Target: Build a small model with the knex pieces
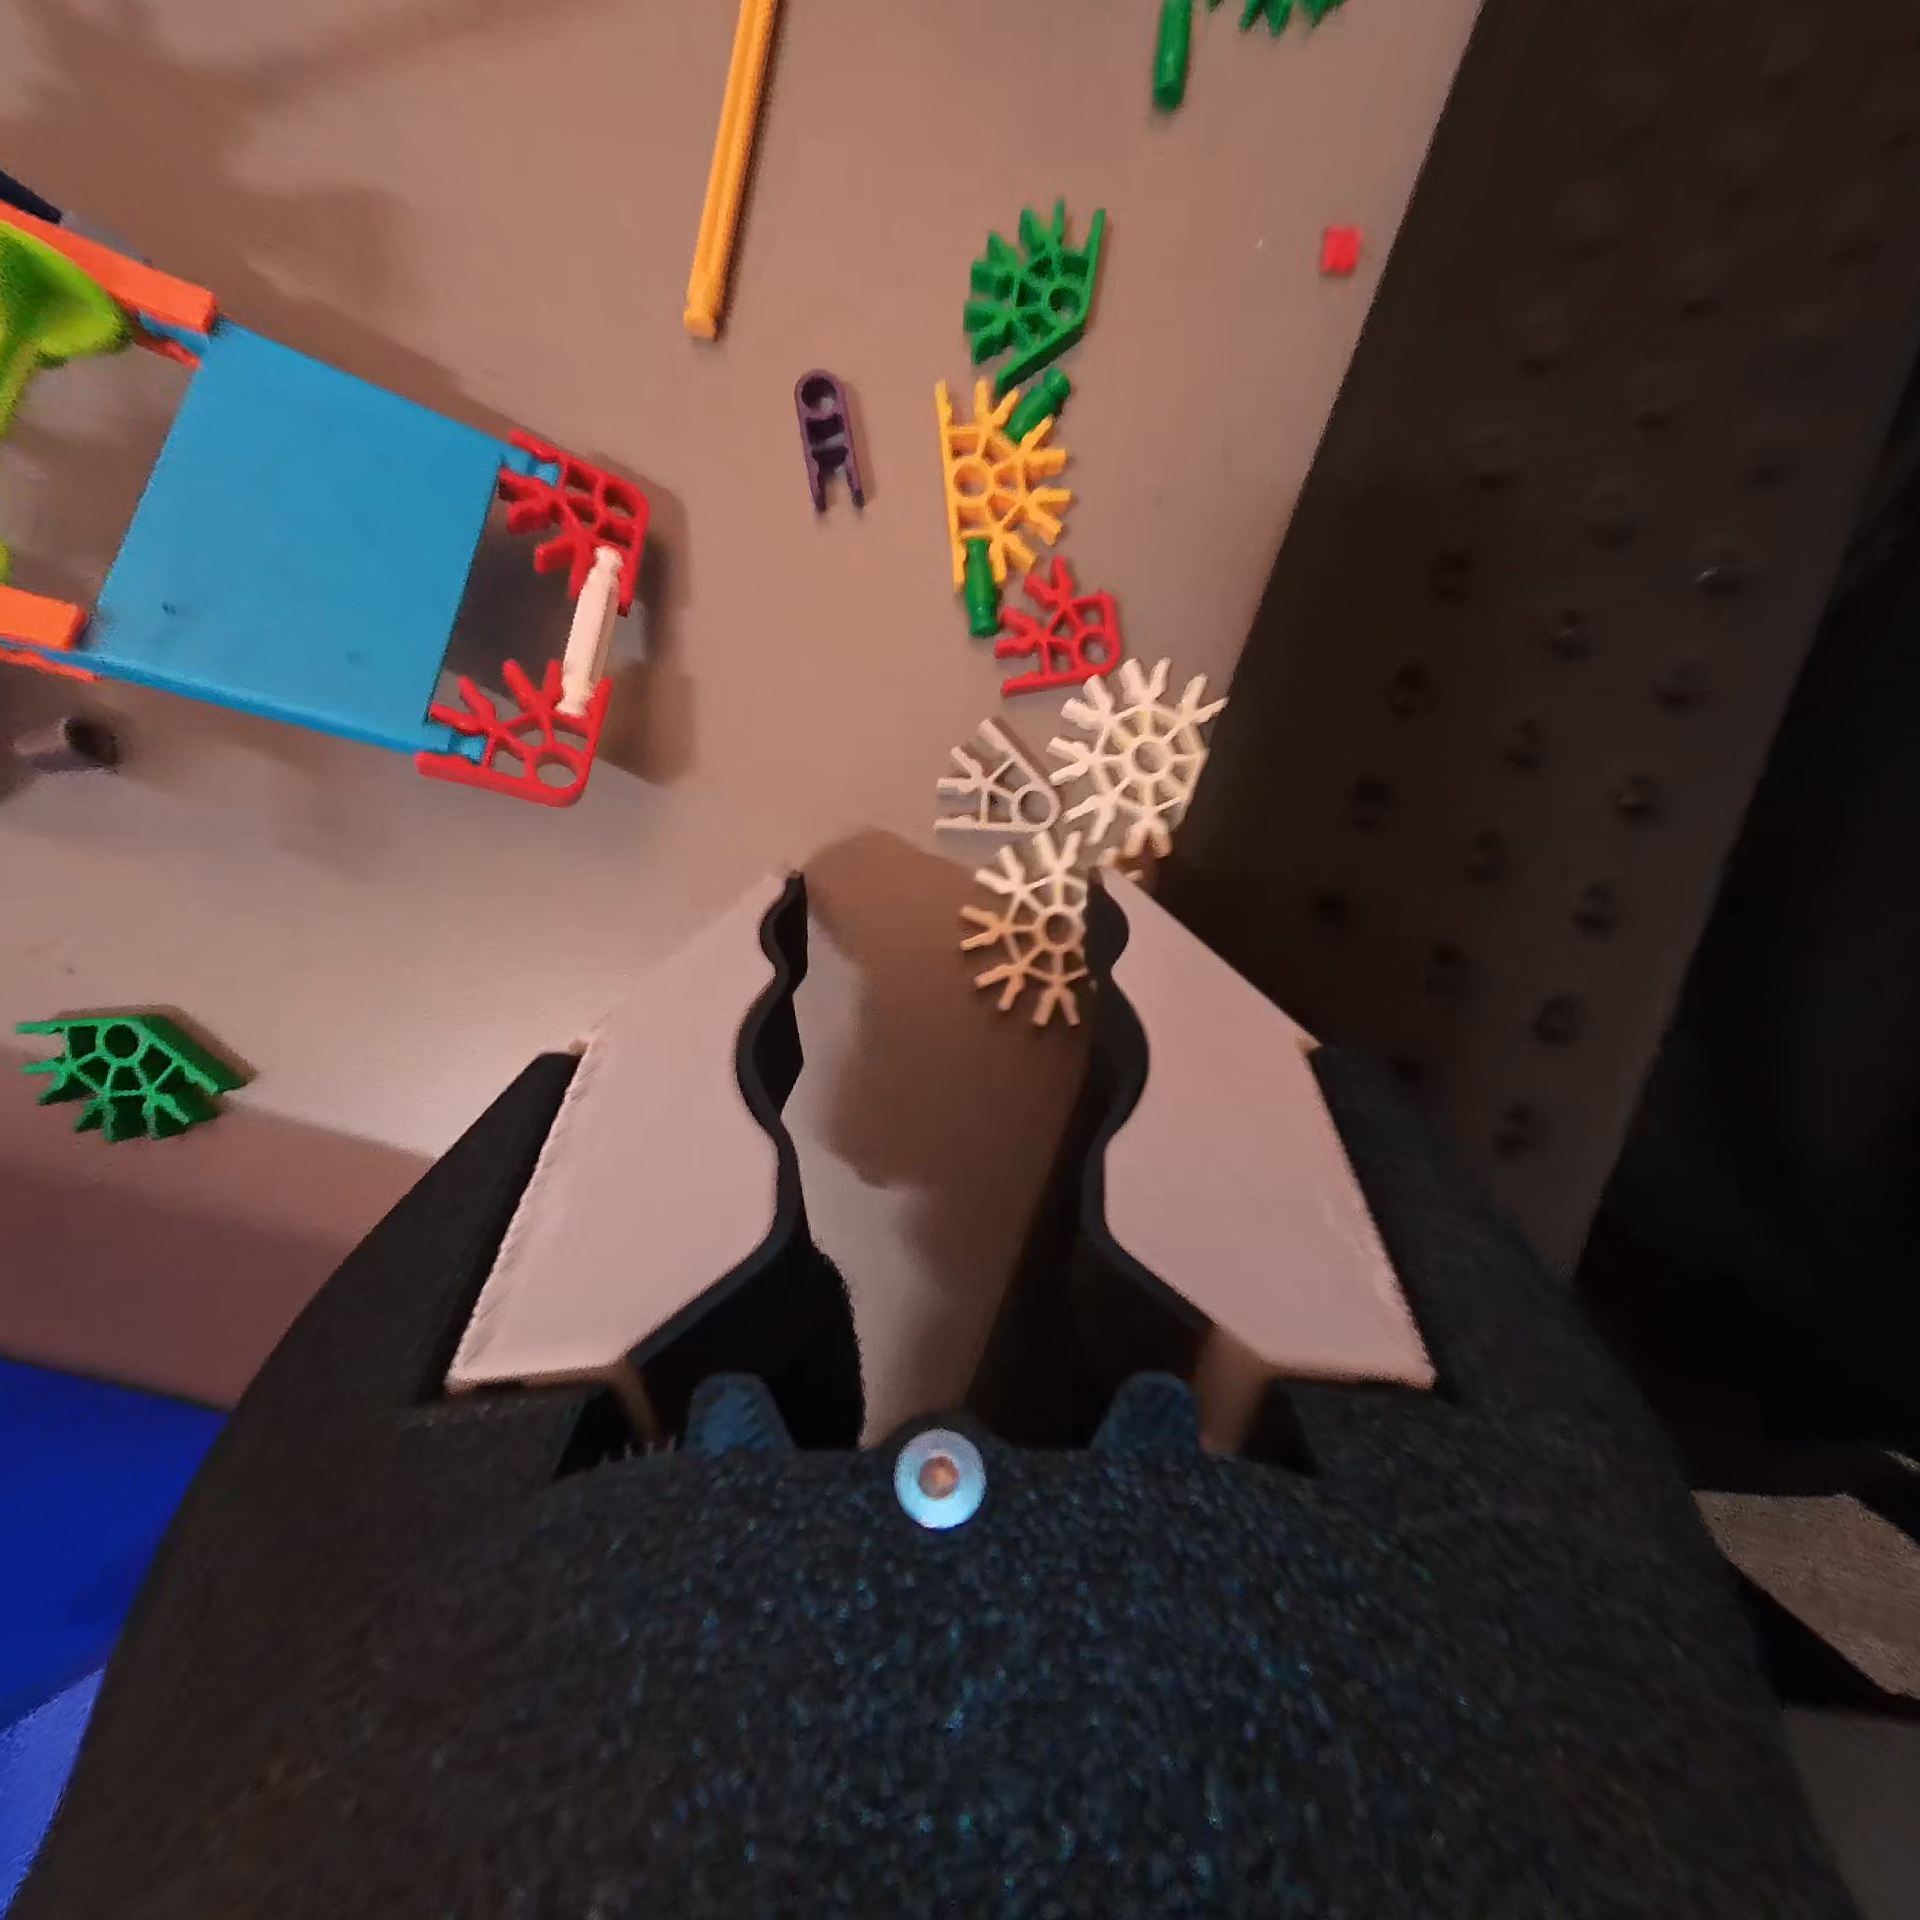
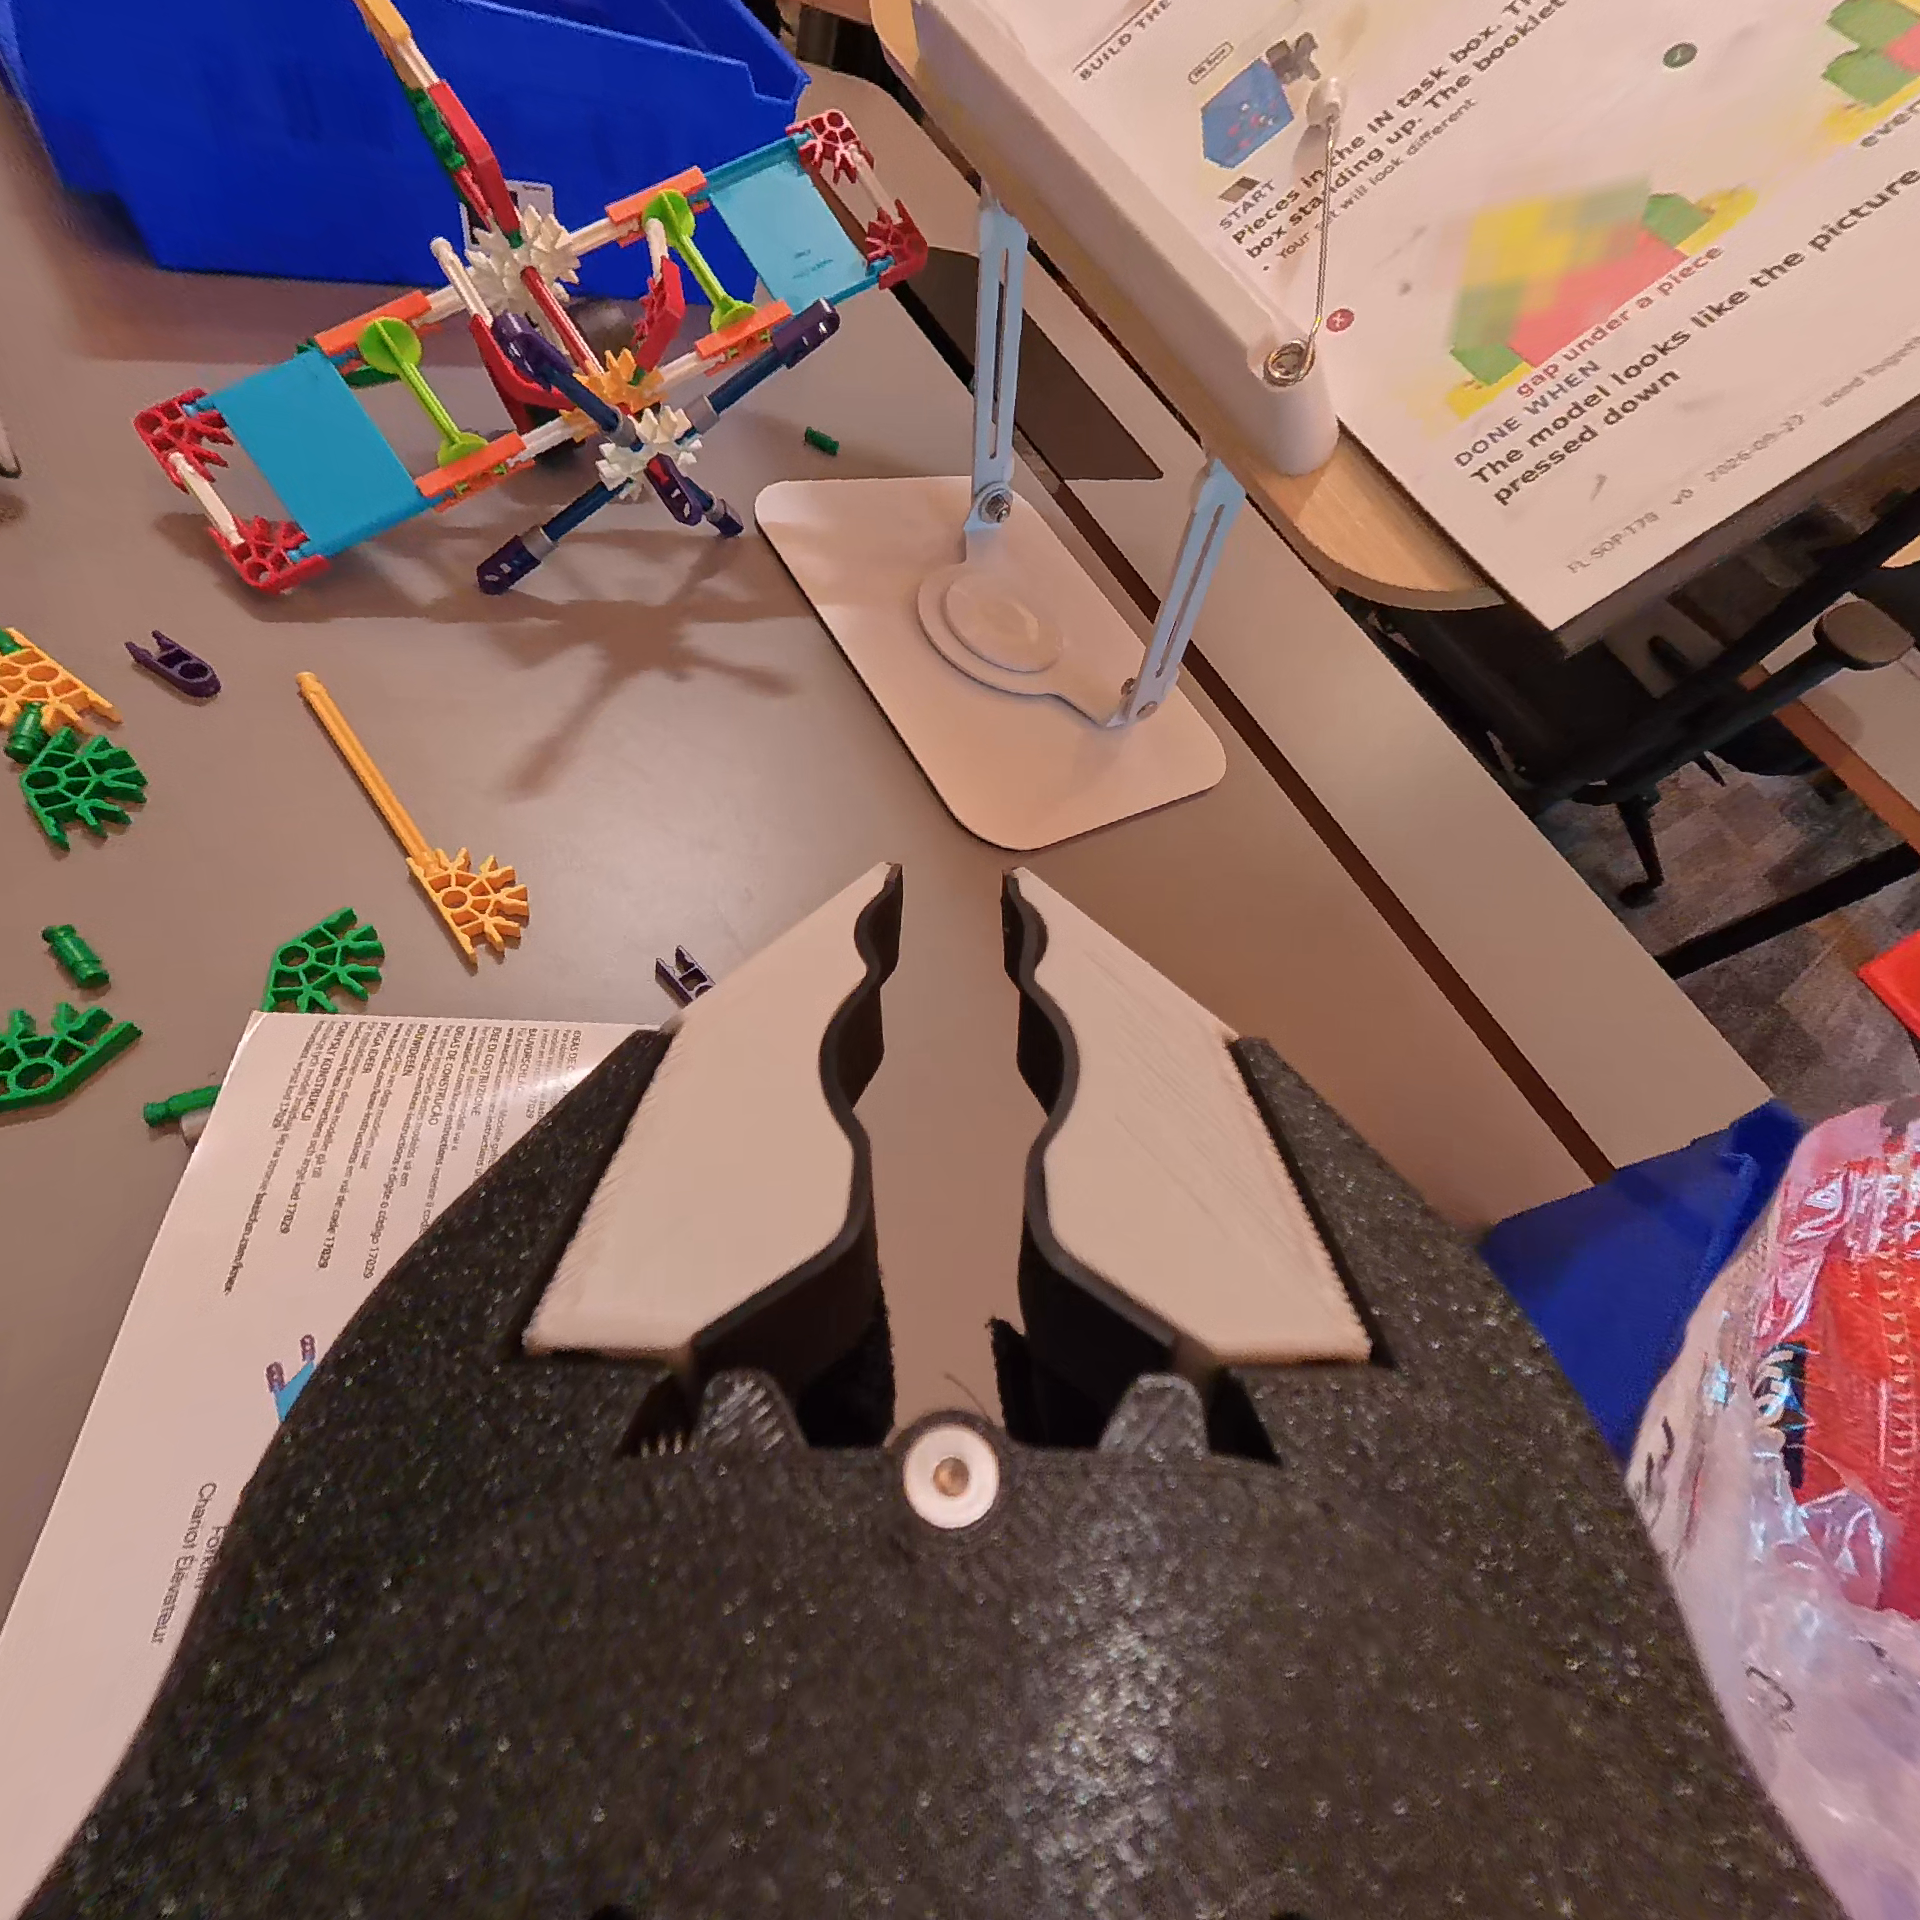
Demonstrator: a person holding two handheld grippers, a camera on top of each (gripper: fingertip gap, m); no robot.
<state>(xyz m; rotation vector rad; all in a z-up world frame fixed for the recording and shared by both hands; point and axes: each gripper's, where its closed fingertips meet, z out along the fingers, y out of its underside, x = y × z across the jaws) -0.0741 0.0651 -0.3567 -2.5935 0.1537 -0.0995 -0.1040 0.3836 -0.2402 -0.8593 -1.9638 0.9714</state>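
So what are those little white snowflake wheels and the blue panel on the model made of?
The white snowflake wheels look like rigid moulded plastic: crisp spokes and clip notches, slight sheen. The blue panel seems a thin, flat plastic sheet, matte, clipped to red connectors. The left tongs hover open beside the wheels.

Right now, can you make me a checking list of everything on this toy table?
Surface: grey table, toy pieces scattered.
Job's things: built toy model; white snowflake connectors.
Clutter: green connectors, yellow rod, printed booklet, plastic bag.
Grippers: left gripper open, empty, right finger by a white connector; right gripper open, empty, above bare table.
Cables: nothing seen.
Surroundings: blue bin, white stand carrying a sheet.
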